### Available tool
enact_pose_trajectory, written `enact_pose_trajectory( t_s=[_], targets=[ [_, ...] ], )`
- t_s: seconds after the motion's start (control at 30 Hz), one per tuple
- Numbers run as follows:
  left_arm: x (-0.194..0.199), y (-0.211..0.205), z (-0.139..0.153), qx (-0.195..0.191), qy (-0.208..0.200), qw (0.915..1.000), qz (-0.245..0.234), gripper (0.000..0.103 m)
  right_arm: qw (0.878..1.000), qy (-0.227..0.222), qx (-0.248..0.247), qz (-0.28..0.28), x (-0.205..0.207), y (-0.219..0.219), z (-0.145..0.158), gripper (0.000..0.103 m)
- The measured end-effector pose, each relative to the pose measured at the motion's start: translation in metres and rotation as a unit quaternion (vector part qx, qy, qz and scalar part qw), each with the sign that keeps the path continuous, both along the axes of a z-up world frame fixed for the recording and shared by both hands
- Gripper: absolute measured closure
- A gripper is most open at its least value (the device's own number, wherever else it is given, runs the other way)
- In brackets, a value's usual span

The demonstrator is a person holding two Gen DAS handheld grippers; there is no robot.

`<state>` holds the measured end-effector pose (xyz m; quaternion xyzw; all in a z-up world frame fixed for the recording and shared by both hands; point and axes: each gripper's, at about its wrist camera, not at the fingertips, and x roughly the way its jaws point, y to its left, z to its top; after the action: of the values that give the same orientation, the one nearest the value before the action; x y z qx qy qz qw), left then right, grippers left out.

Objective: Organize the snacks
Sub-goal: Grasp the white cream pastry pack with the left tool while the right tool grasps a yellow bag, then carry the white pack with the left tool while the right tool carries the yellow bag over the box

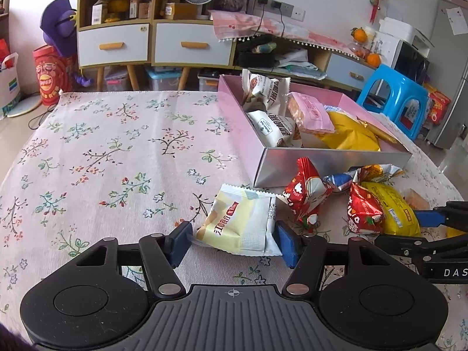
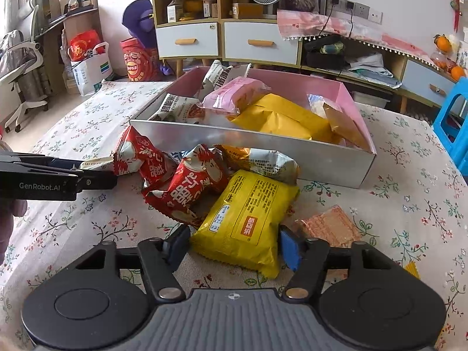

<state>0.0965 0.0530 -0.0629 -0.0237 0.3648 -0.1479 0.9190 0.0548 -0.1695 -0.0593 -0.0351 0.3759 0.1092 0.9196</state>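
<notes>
A pink box with a silver front wall holds several snack packets. In the left wrist view my left gripper has its jaws on both sides of a pale yellow-white packet lying on the floral cloth, pads touching its edges. In the right wrist view my right gripper straddles a yellow packet, pads against its sides. Two red packets and a silver-orange packet lie in front of the box. An orange wafer packet lies to the right.
The table carries a floral cloth. A blue stool stands at the right. Cabinets with drawers and a low shelf stand behind the table. The left gripper shows at the left of the right wrist view.
</notes>
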Motion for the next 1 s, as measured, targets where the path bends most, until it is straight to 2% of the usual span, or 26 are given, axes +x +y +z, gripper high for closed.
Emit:
enact_pose_trajectory(
  t_s=[0.2, 0.27, 1.0],
  targets=[
    [0.001, 0.002, 0.004, 0.0, 0.008, 0.9999, 0.012, 0.043, 1.0, 0.002, 0.004, 0.002, -0.001, -0.002, 0.003, 0.054],
    [0.0, 0.003, 0.005, -0.002, 0.009, 0.9998, 0.016, 0.043, 1.0, 0.004, 0.008, 0.002, -0.001, -0.002, 0.005, 0.061],
    [-0.009, 0.016, 0.024, -0.021, 0.009, 0.9991, 0.036, 0.043, 0.999, -0.011, 0.04, 0.016, -0.01, -0.004, 0.036, 0.062]
  ],
)
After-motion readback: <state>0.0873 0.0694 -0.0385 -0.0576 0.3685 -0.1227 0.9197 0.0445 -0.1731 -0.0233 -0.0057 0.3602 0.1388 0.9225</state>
